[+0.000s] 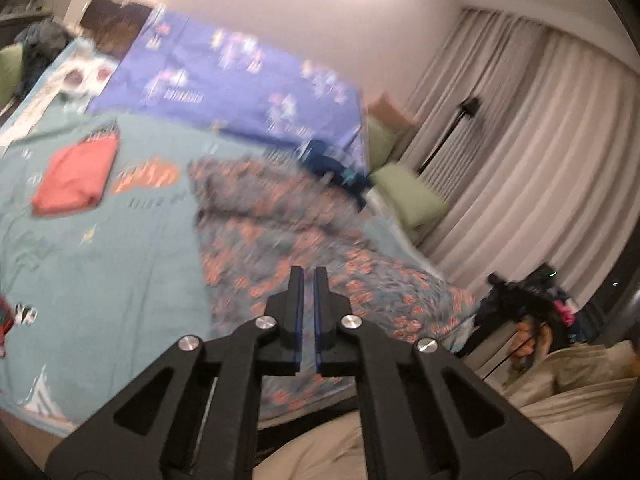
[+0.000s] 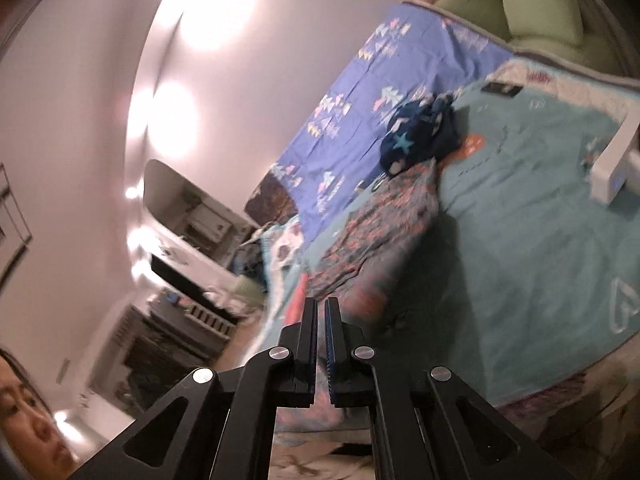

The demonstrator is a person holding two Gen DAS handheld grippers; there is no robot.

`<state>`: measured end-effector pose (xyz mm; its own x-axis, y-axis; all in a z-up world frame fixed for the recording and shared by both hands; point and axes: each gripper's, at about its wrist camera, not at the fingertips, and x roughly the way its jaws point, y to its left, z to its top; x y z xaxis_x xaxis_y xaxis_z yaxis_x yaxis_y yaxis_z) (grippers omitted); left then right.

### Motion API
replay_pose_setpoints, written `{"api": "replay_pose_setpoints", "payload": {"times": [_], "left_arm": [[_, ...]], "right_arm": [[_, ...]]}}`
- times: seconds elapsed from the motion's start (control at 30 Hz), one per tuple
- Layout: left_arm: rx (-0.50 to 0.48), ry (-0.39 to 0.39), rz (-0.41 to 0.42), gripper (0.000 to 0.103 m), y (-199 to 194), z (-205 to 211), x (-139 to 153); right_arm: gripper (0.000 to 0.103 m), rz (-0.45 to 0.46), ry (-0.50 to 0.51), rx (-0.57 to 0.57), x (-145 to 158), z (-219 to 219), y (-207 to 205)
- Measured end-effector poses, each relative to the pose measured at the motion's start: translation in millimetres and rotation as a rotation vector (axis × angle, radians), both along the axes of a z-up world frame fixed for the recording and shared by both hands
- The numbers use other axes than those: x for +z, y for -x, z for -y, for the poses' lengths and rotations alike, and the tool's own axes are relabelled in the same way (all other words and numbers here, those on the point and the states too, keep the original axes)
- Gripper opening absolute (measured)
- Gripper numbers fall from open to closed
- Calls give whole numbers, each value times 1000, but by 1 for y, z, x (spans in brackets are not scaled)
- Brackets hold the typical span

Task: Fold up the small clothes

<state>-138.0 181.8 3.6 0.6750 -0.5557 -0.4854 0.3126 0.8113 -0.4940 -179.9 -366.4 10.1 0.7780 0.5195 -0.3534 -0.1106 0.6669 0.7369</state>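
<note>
Left claw (image 1: 308,276) fingers nearly together, a thin gap between them, nothing visibly gripped; floral garment (image 1: 280,216) lies spread just beyond on the teal bed cover (image 1: 100,264). Right claw (image 2: 321,307) closed, empty as far as seen. Folded pink cloth (image 1: 74,176) sits left; dark blue star garment (image 2: 416,136) crumpled near purple sheet (image 2: 352,92).

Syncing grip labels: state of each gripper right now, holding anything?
Left gripper: closed; seems to pinch the floral garment.
Right gripper: closed; whether it grips cloth cannot be told.

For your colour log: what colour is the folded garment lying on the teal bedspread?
Coral pink folded garment, clearest in the left wrist view.
</note>
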Motion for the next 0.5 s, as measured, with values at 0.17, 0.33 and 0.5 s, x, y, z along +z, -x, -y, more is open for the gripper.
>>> {"api": "replay_pose_setpoints", "payload": {"times": [0.17, 0.33, 0.5], "left_arm": [[-5, -31, -265, 47, -38, 2, -77], [-45, -28, -470, 49, -50, 14, -140], [-105, -12, -428, 61, -44, 29, -138]], "right_arm": [[22, -194, 144, -20, -46, 3, -19], [47, -356, 170, 12, -105, 3, -40], [49, -430, 101, 72, -148, 6, -33]]}}
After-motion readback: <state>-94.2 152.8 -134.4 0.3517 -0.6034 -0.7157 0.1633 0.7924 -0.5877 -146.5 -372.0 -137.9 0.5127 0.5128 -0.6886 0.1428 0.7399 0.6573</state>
